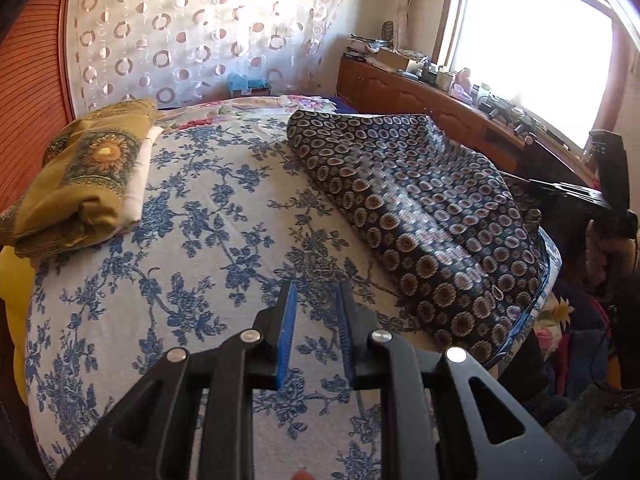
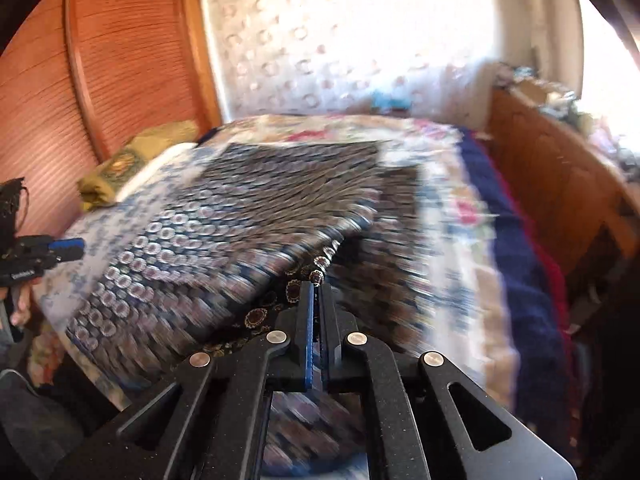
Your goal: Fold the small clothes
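A dark garment (image 1: 420, 208) printed with small round flowers lies on the right half of the bed. One edge of it is raised toward the right. In the right wrist view the same garment (image 2: 240, 216) is blurred, and its near edge is pinched in my right gripper (image 2: 319, 285), which is shut on the cloth. That gripper's black body (image 1: 592, 196) shows at the garment's right edge in the left wrist view. My left gripper (image 1: 318, 286) hovers over the bedsheet left of the garment, open with nothing between its blue pads. It also appears as the left gripper (image 2: 68, 250) at the bed's left side.
A blue floral sheet (image 1: 180, 240) covers the bed. A folded olive cloth with a sunflower print (image 1: 88, 176) rests at the far left by the wooden headboard (image 1: 28, 100). A cluttered wooden cabinet (image 1: 420, 92) runs under the bright window on the right.
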